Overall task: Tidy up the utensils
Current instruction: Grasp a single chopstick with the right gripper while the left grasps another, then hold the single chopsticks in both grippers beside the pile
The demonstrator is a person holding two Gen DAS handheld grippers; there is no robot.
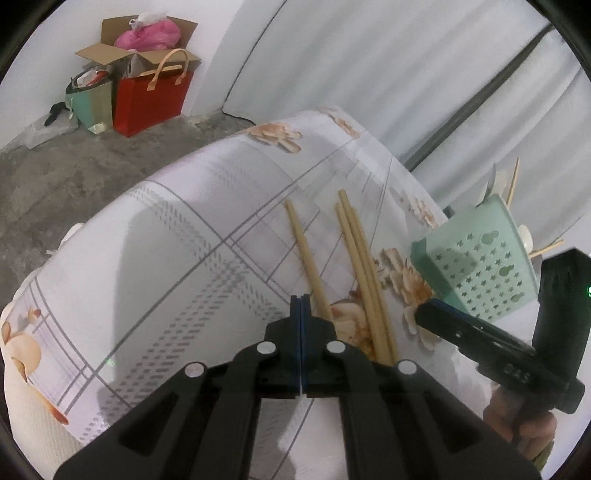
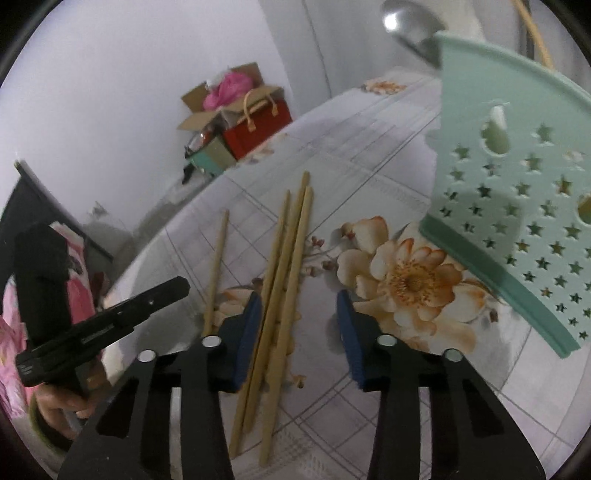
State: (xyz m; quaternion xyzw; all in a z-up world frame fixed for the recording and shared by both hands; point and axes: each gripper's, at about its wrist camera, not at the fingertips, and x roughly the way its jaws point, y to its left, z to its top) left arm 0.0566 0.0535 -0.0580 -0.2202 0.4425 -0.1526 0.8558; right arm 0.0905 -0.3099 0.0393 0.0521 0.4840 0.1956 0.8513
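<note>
Black right gripper [image 1: 428,312] body reads "DAS" (faint, partly legible).

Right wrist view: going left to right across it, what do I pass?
Left gripper → single chopstick → bundle of chopsticks → orange flower print → green utensil basket.

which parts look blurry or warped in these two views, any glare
Left wrist view: fisheye bends the wall panels and table edge; chopsticks sharp; soft shadows on the tablecloth. Right wrist view: green holder and metal spoon smeared, glare spot on the spoon.
</note>
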